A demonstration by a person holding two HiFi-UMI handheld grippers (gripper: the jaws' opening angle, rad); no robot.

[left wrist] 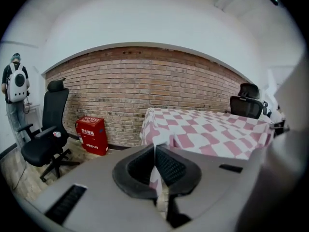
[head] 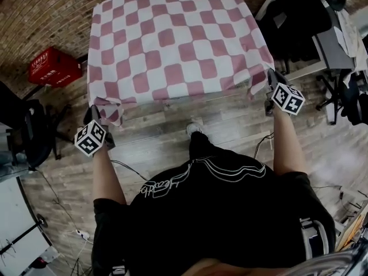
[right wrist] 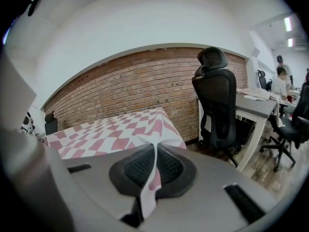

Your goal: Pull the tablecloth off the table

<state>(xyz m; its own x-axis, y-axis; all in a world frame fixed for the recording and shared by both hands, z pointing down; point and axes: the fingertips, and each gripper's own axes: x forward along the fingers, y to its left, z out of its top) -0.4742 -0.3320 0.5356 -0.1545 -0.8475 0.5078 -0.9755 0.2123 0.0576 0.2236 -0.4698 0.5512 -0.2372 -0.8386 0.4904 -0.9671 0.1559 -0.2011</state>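
Left hand-held gripper [left wrist: 156, 151] and right hand-held gripper [right wrist: 154, 150] are clamping near corners of the pink-and-white checked fabric tablecloth [head: 172, 39]

The tablecloth [head: 172, 45] is soft, matt cloth, wrinkled at its near corners. The wall [left wrist: 145, 81] is rough bare brick, and the floor [head: 149, 134] looks like dull wooden planks.
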